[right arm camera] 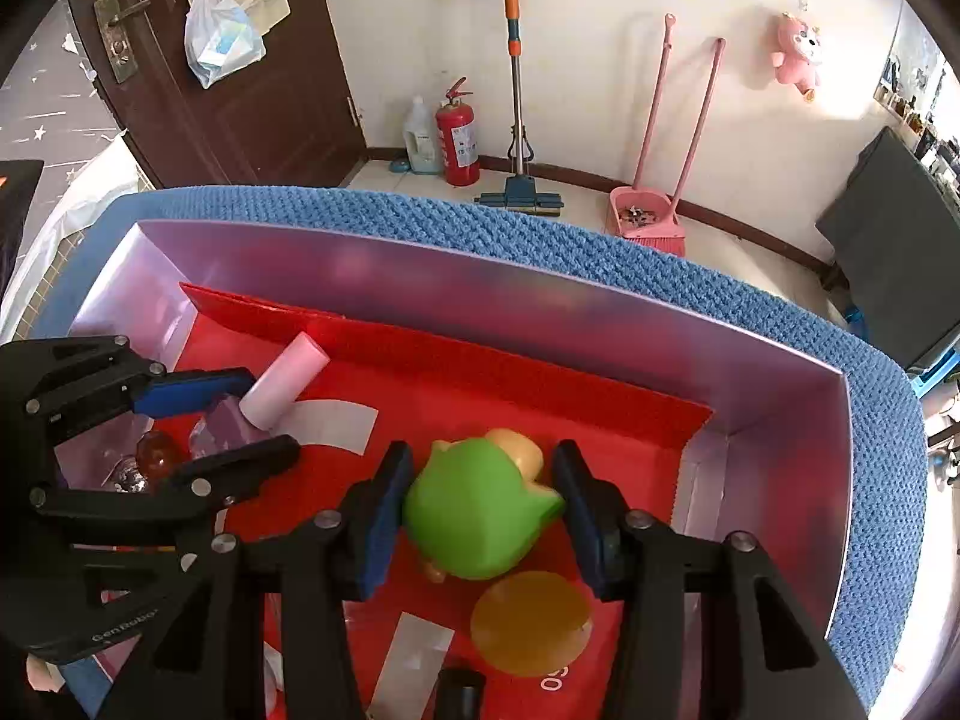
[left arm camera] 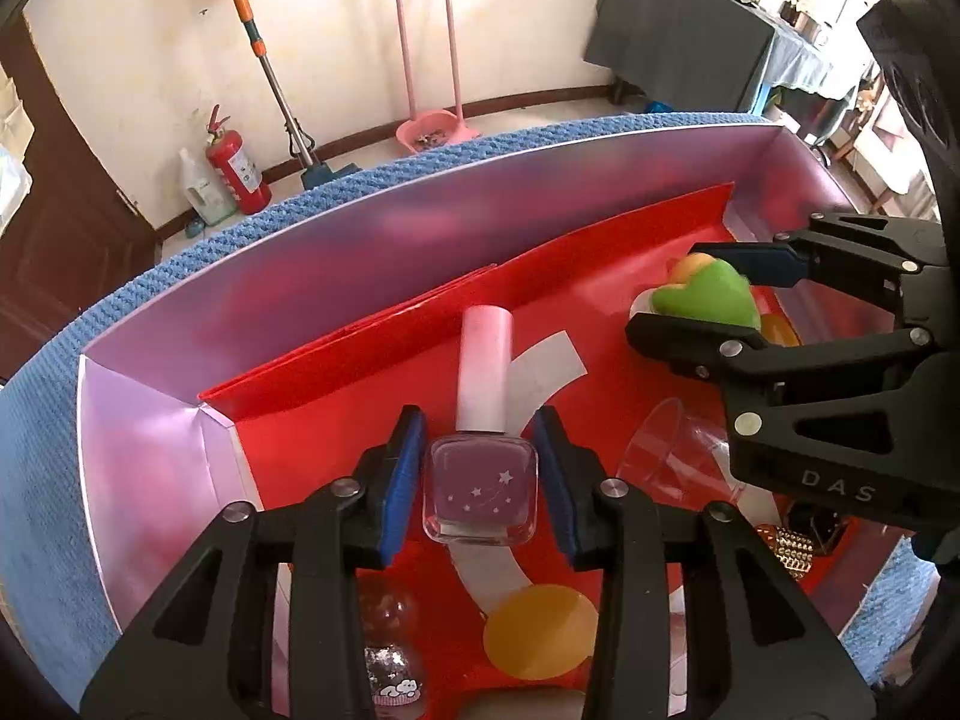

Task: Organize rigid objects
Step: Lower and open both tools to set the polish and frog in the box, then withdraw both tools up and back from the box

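Left wrist view first: my left gripper (left arm camera: 480, 468) straddles the nail polish bottle (left arm camera: 480, 483), which lies flat on the red liner (left arm camera: 336, 420) of the pink box (left arm camera: 144, 468). Its blue pads (left arm camera: 401, 480) sit just off the glass, so I read it as loosely spread, not pinching. To place the bottle well, I would part the jaws fully and lift straight up so the round cap (left arm camera: 483, 369) does not roll it. The bottle is smooth square glass, slippery, with a matte pink cylinder cap. Moving right, my right gripper (right arm camera: 480, 504) brackets the green toy (right arm camera: 480, 510), a rounded glossy plastic bird near the box's right end; the left pad touches it, the right shows a gap, so I cannot tell if it is clamped. A translucent yellow disc (right arm camera: 528, 624) lies just beside it.
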`<control>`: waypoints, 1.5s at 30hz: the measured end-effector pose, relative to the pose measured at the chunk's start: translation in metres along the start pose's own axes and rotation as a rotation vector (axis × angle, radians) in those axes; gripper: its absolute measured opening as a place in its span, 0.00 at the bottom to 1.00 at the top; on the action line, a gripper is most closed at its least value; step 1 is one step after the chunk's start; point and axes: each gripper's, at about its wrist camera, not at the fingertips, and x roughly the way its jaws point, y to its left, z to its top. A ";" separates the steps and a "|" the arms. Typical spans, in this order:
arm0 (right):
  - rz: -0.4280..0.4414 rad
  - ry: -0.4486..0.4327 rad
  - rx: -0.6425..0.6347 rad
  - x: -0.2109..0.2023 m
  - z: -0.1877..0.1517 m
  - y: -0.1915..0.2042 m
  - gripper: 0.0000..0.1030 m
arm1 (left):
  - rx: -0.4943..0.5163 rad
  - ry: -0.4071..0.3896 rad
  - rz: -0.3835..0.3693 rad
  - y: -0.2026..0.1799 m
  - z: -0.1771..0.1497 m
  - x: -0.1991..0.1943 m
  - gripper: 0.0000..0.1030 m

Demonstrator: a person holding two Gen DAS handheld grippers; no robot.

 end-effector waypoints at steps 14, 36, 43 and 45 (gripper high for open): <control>0.004 -0.003 0.007 0.000 0.001 -0.002 0.54 | -0.013 -0.015 0.000 0.004 -0.001 -0.005 0.46; 0.005 -0.122 0.000 -0.057 0.000 0.001 0.70 | -0.085 -0.174 -0.025 0.008 -0.017 -0.062 0.66; -0.016 -0.192 0.002 -0.094 -0.013 0.010 0.77 | -0.105 -0.269 -0.024 0.006 -0.035 -0.097 0.74; -0.020 -0.213 0.002 -0.103 -0.018 0.011 0.78 | -0.110 -0.308 -0.020 0.005 -0.043 -0.109 0.75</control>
